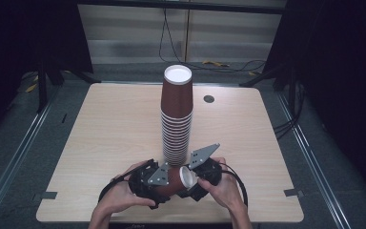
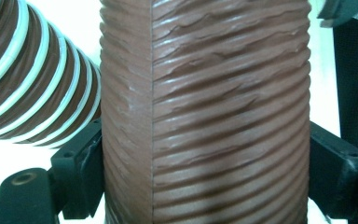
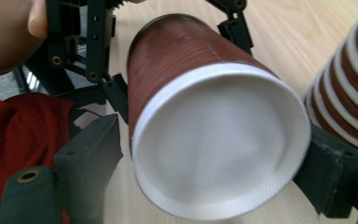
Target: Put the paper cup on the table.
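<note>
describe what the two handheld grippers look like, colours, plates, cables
Both the left gripper and the right gripper are black open-frame tools with blocky black jaws. Each carries a grey three-cornered plate with small holes on top, and a black cable loops back from each. The forearms are bare.

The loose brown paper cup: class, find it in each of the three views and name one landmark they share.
High view: the loose cup lies sideways, bottom centre.
Left gripper view: its ribbed wall, centre.
Right gripper view: its white mouth, centre.
Shared landmark: the cup stack.
</note>
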A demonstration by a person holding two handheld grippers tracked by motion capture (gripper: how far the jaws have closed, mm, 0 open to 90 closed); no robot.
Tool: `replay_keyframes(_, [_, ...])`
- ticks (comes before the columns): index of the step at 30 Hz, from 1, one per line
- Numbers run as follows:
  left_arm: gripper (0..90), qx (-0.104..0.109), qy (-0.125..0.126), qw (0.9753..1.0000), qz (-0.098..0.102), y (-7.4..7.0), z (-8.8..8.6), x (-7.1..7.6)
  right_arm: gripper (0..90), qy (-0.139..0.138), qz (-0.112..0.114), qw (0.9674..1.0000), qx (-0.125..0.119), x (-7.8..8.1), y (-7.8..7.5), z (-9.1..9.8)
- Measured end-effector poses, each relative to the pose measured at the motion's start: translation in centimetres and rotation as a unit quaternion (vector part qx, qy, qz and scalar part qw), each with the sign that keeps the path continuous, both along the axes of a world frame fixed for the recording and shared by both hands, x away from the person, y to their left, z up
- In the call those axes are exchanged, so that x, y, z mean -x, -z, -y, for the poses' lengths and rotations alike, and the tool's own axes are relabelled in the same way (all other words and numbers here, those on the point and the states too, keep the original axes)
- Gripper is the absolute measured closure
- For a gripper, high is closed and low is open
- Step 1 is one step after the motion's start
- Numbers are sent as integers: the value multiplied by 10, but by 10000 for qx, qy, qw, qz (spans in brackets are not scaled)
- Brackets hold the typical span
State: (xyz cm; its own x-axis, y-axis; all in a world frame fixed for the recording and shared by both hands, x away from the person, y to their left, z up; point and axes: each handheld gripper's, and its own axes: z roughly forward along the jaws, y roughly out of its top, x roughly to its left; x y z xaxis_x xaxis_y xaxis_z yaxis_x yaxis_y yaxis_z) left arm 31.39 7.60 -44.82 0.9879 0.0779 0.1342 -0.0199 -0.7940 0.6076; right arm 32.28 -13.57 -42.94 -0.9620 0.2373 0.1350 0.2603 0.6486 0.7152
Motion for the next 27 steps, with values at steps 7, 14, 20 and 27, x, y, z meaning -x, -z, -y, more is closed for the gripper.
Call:
replay_keyframes(7, [142,-97,70,9999,44,1,2,1,159,-93,-24,9999,132,-2,0,-5])
replay_keyframes(14, [142,-150,115,9998,21,2,4,2,205,-159,-147,9995,247,-3,2,-6])
replay_keyframes(20, [142,-358,219,9991,106,1,4,3,198,-222,-187,9992,287,-3,4,-7])
replay_keyframes(27, [140,-416,304,9986,106,-2,3,0,214,-223,-217,9989,354,-4,4,-9])
